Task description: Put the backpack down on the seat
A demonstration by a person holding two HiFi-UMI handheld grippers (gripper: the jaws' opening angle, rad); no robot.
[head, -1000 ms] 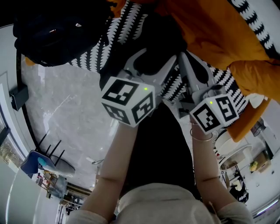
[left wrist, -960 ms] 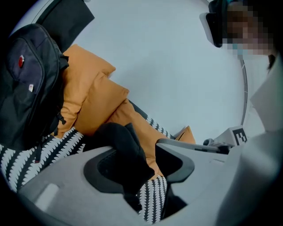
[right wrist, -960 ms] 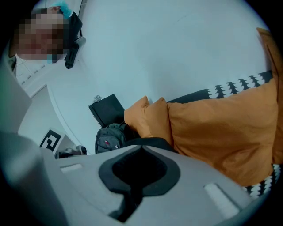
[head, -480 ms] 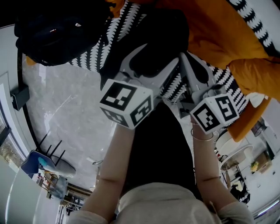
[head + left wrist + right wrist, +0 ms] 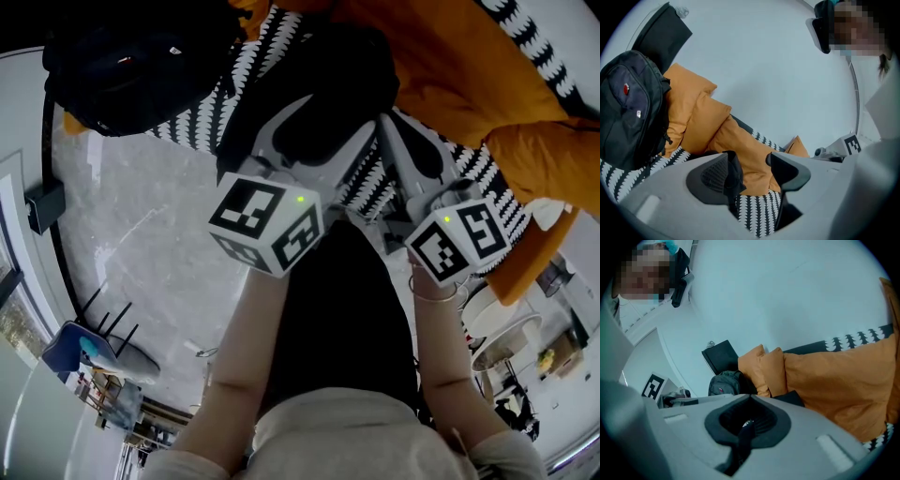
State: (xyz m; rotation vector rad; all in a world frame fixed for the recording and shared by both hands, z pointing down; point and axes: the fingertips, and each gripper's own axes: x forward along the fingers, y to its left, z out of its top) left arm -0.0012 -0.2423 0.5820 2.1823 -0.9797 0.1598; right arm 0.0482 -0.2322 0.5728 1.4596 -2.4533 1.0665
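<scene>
Left tongs (image 5: 750, 164) have just opened wide, empty; right tongs (image 5: 750, 398) closed. Backpack (image 5: 131, 66) sits on seat (image 5: 246, 70), to their left: seemingly delivered.

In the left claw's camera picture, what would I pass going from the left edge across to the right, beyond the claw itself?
A black backpack → orange cushions → marker cube of the other claw.

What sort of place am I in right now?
Probably an indoor lounge or lobby seating area. A long seat with a black-and-white patterned cover carries big orange cushions and the backpack. The floor beside it is polished grey stone, and a plain white wall stands behind.
</scene>
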